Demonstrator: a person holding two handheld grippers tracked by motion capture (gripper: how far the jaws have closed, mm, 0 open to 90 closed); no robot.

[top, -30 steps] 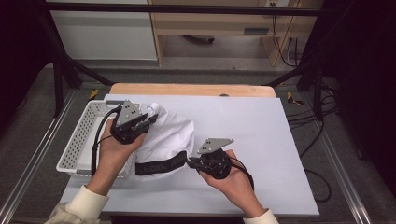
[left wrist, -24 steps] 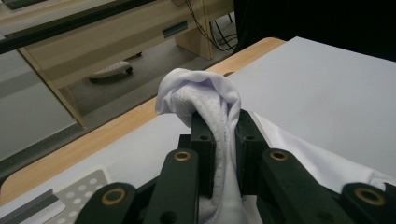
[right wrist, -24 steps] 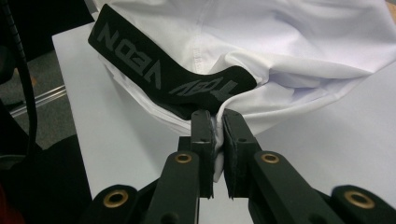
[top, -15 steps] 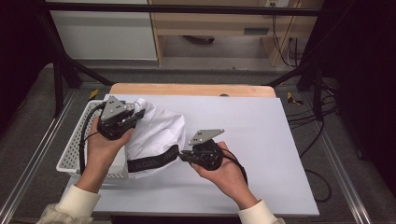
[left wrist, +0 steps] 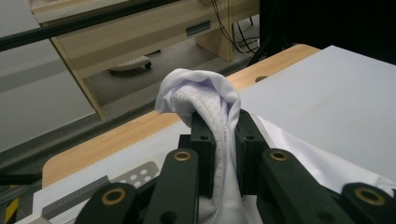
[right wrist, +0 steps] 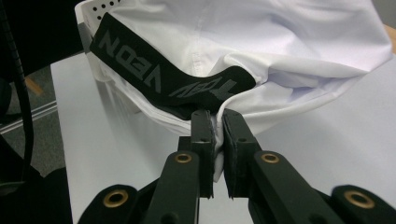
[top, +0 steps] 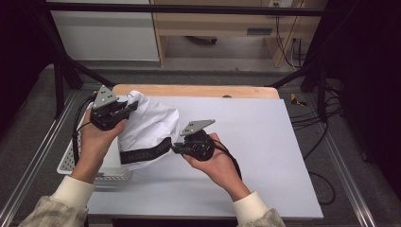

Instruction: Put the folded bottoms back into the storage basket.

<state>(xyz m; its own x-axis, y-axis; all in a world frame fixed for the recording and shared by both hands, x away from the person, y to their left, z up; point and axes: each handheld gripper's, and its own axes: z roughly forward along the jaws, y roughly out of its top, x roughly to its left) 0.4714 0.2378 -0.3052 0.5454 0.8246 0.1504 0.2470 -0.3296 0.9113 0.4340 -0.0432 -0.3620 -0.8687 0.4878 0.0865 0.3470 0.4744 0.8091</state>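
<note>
A white garment (top: 149, 124) with a black lettered waistband (top: 144, 153) hangs between my two grippers over the left part of the white table (top: 265, 142). My left gripper (top: 132, 105) is shut on a bunched fold of the white cloth (left wrist: 212, 100), held above the basket. My right gripper (top: 174, 148) is shut on the garment's edge beside the waistband (right wrist: 168, 79), with white cloth (right wrist: 280, 42) spreading beyond the jaws. Both hands hold the garment raised, its lower part draping toward the table.
A white perforated basket (top: 71, 158) sits at the table's left edge, under the left hand. A wooden strip (top: 198, 91) borders the table's far side. Wooden furniture (top: 213, 28) and cables (top: 307, 113) lie beyond on the floor.
Both hands have carried the garment leftward and a little up. The left gripper now hangs over the basket, and the right gripper has followed toward the table's left half.
</note>
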